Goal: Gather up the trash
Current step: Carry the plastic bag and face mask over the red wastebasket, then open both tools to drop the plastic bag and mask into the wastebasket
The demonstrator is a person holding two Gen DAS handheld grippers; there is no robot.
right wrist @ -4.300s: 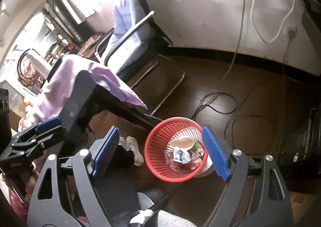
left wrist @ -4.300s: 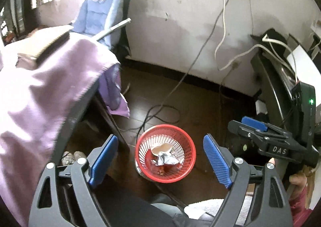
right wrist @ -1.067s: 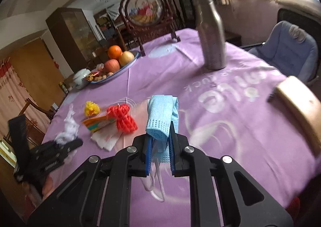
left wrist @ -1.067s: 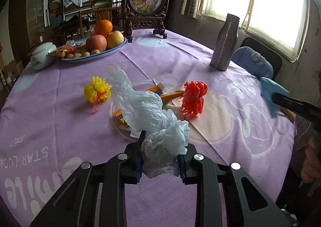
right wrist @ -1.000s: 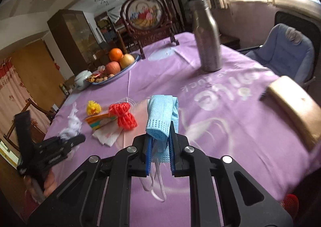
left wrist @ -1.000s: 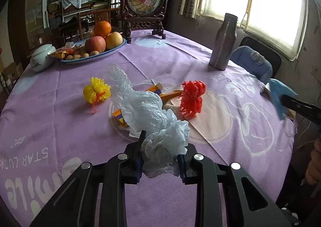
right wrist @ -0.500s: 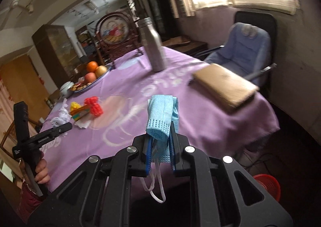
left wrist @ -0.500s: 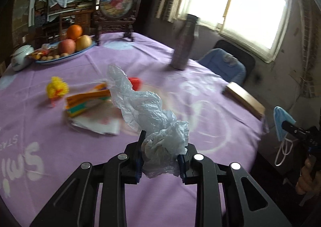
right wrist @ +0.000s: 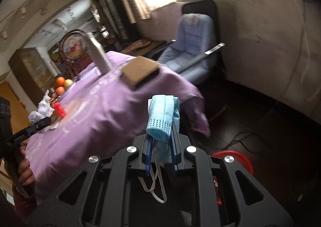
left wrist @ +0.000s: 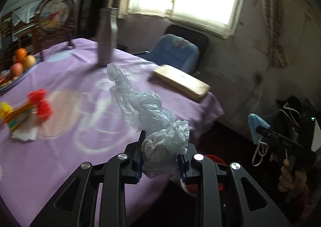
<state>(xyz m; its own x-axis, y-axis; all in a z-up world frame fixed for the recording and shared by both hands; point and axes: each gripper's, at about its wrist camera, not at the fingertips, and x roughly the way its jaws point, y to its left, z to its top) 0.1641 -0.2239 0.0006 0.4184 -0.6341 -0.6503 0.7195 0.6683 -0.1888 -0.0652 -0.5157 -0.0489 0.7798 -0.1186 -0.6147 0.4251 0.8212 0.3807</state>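
The left gripper [left wrist: 161,159] is clenched on a crumpled translucent plastic bag [left wrist: 152,118] while the right gripper [right wrist: 161,153] grasps a folded light-blue face mask [right wrist: 162,120], a red mesh basket [right wrist: 239,157] just beyond its right finger.

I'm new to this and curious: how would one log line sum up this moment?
left gripper: shut on plastic bag | right gripper: shut on face mask | red basket: on floor, beside table

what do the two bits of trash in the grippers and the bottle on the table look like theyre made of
Plastic bag in the left gripper: thin translucent film, crinkled and glossy. Face mask in the right gripper: likely nonwoven fabric, matte light blue, dotted embossing, white elastic loops. Bottle: probably brushed metal, dull grey sheen; blur leaves it uncertain.
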